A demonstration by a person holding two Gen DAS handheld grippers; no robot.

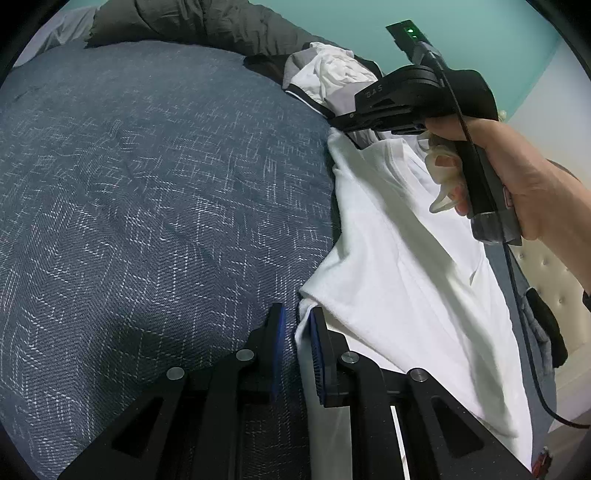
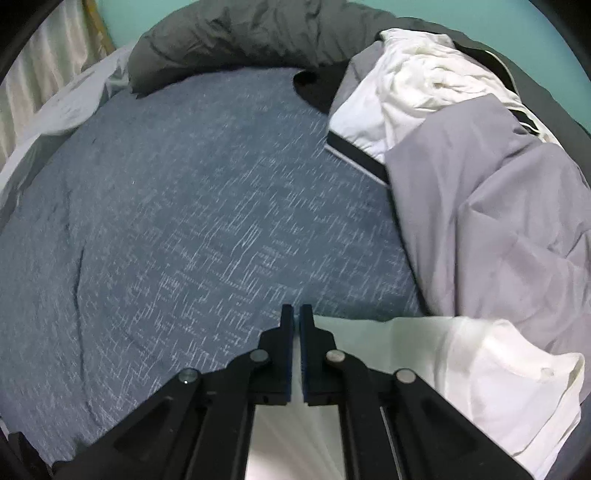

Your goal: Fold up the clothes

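Observation:
A white shirt [image 1: 406,277] hangs stretched between my two grippers above a blue patterned bedspread [image 1: 147,184]. At the bottom of the left wrist view, my left gripper [image 1: 297,328] is shut on the shirt's lower edge, and the cloth drapes over its right finger. My right gripper [image 1: 332,123], held by a person's hand [image 1: 517,166], pinches the shirt's far corner. In the right wrist view, that right gripper [image 2: 296,325] has its jaws almost touching, with a thin strip of the white shirt [image 2: 480,369] between the pads. The rest of the shirt spreads to the right and below.
A loose pile of grey and white clothes [image 2: 480,184] lies at the bed's far right, also visible as the pile [image 1: 332,74]. A dark grey duvet [image 2: 240,33] is bunched along the back. The blue bedspread [image 2: 184,221] stretches to the left. A tufted headboard [image 1: 554,266] stands at the right.

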